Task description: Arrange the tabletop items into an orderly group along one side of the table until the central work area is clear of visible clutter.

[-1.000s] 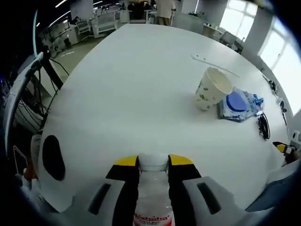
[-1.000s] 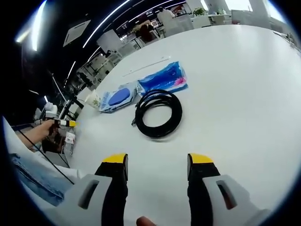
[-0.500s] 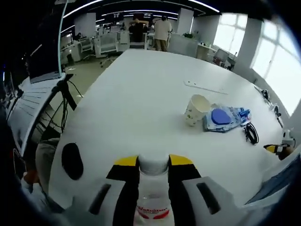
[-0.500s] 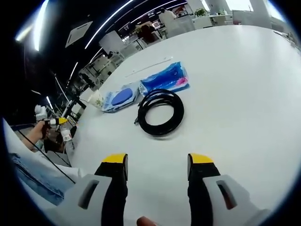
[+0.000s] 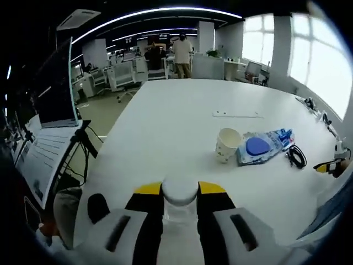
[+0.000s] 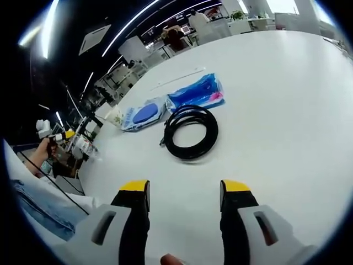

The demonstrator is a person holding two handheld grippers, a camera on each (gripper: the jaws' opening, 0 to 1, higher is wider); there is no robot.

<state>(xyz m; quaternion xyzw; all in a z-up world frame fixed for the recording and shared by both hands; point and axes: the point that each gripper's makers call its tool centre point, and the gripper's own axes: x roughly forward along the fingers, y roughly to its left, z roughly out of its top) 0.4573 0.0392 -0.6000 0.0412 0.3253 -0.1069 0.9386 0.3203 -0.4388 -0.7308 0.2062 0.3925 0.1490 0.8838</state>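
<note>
Left gripper (image 5: 180, 190) clamps an upright bottle (image 5: 180, 194) by its neck, above the table's (image 5: 165, 127) near edge; cup (image 5: 227, 144) and pouch (image 5: 263, 147) lie ahead-right, while the unclenched right gripper (image 6: 184, 190) faces the cable coil (image 6: 191, 131).

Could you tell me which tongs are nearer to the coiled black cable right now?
Right. The open right tongs point at the coiled black cable just ahead. The left tongs, gripping a bottle, sit across the table from it.
</note>
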